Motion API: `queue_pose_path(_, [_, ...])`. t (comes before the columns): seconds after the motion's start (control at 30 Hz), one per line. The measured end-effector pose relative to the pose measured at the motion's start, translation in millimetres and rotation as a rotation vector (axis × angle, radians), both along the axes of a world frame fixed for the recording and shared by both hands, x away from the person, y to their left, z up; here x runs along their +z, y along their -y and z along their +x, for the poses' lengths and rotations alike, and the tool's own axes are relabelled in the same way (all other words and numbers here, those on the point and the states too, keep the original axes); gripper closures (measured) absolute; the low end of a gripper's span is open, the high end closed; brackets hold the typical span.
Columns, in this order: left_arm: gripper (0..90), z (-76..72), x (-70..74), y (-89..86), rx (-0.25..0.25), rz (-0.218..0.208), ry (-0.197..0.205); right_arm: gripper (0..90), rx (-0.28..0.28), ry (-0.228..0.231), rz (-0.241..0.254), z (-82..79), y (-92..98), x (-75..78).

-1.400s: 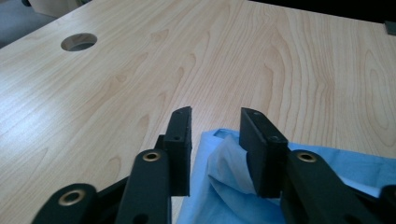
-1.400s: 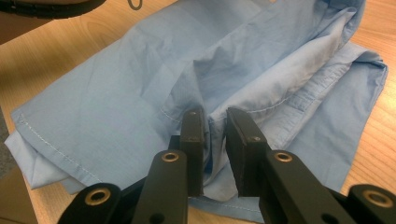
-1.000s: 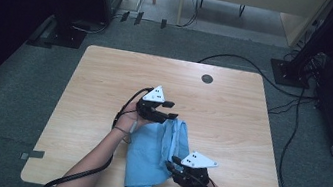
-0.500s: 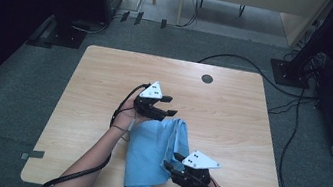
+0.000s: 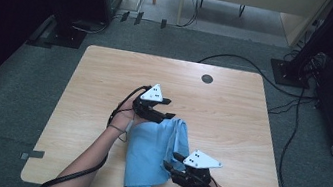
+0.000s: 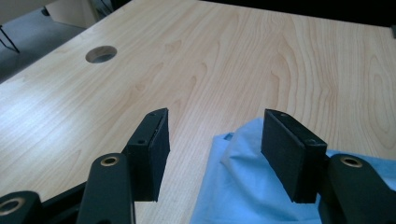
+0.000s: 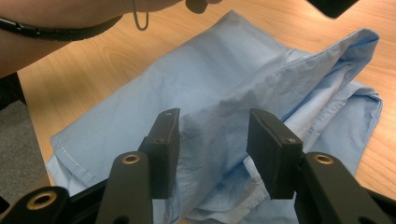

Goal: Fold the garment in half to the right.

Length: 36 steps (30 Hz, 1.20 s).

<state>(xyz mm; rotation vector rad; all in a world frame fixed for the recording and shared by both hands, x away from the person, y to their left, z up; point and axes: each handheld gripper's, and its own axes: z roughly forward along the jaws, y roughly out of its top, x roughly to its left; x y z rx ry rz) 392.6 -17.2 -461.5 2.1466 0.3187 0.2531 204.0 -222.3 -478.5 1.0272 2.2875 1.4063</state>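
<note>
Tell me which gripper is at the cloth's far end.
The left gripper, at the cloth's far end, toward the table's middle; the right gripper sits at its near side.

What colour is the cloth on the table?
Plain light blue cloth, no pattern; clearest in the right gripper view.

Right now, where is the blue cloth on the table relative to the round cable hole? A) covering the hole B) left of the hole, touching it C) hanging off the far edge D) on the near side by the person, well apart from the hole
D: the blue cloth lies folded near the person's edge, between both grippers, while the round hole sits uncovered near the table's far edge.
</note>
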Motion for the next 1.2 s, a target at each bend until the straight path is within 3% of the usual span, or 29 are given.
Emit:
queue_pose_path(0.03, [41.5,-2.7,-6.8,4.3,-0.021,0.037,0.004,51.8,-0.002,0.001,0.001,0.2,0.9,-0.2])
queue_pose_path(0.1, [41.2,-2.7,-6.8,4.3,-0.021,0.037,0.004,51.8,-0.034,0.003,0.004,0.3,9.1,-1.1])
queue_pose_path(0.3, [41.2,-2.9,-10.2,6.6,-0.028,0.053,0.002,52.3,-0.056,0.005,0.008,0.8,13.9,-1.7])
queue_pose_path(0.43, [41.1,-3.0,-11.6,7.1,-0.028,0.055,0.001,52.4,-0.080,-0.019,0.007,2.7,17.0,-4.9])
queue_pose_path(0.47, [41.1,-3.0,-11.6,7.1,-0.028,0.055,0.001,52.4,-0.079,-0.058,0.030,5.8,17.2,-10.0])
queue_pose_path(0.53, [41.1,-2.9,-12.5,7.5,-0.027,0.059,-0.002,51.3,-0.077,-0.064,0.031,6.6,16.7,-11.2])
queue_pose_path(0.57, [41.1,-2.9,-12.5,7.5,-0.027,0.059,-0.002,51.3,-0.073,-0.097,0.016,10.3,13.1,-18.1])
queue_pose_path(0.63, [41.2,-3.6,-13.9,8.7,-0.031,0.061,-0.004,51.4,-0.073,-0.097,0.016,10.3,13.1,-18.1])
queue_pose_path(0.67, [41.2,-3.6,-13.9,8.7,-0.031,0.061,-0.004,51.4,-0.071,-0.133,0.011,14.9,8.6,-26.1])
queue_pose_path(0.8, [41.2,-4.2,-15.8,10.3,-0.039,0.070,0.000,53.0,-0.073,-0.141,0.002,16.1,7.0,-28.4])
queue_pose_path(0.83, [41.2,-4.2,-15.8,10.3,-0.039,0.070,0.000,53.0,-0.079,-0.147,-0.022,18.4,5.9,-31.9])
queue_pose_path(0.9, [41.2,-4.3,-16.2,10.3,-0.039,0.075,0.002,61.3,-0.083,-0.148,-0.030,18.6,6.0,-32.4])
queue_pose_path(0.93, [41.2,-4.3,-16.2,10.3,-0.039,0.075,0.002,61.3,-0.083,-0.148,-0.030,18.6,6.0,-32.4])
queue_pose_path(0.97, [41.2,-4.7,-18.0,10.7,-0.036,0.084,0.000,71.0,-0.090,-0.148,-0.041,17.7,6.3,-32.3])
queue_pose_path(1.0, [41.1,-4.7,-18.0,10.7,-0.036,0.084,0.000,71.0,-0.090,-0.148,-0.041,17.7,6.3,-32.3])
queue_pose_path(1.03, [41.1,-4.7,-18.0,10.7,-0.036,0.084,0.000,71.0,-0.086,-0.119,-0.092,13.8,2.6,-29.7])
queue_pose_path(1.07, [41.1,-4.7,-18.0,10.7,-0.036,0.084,0.000,83.6,-0.086,-0.119,-0.092,13.8,2.6,-29.7])
queue_pose_path(1.17, [41.1,-5.4,-20.2,11.9,-0.037,0.106,0.006,83.9,-0.087,-0.103,-0.113,12.6,1.1,-28.4])
queue_pose_path(1.2, [41.1,-5.4,-20.2,11.9,-0.037,0.106,0.006,83.9,-0.099,-0.038,-0.198,5.4,-5.7,-20.3])
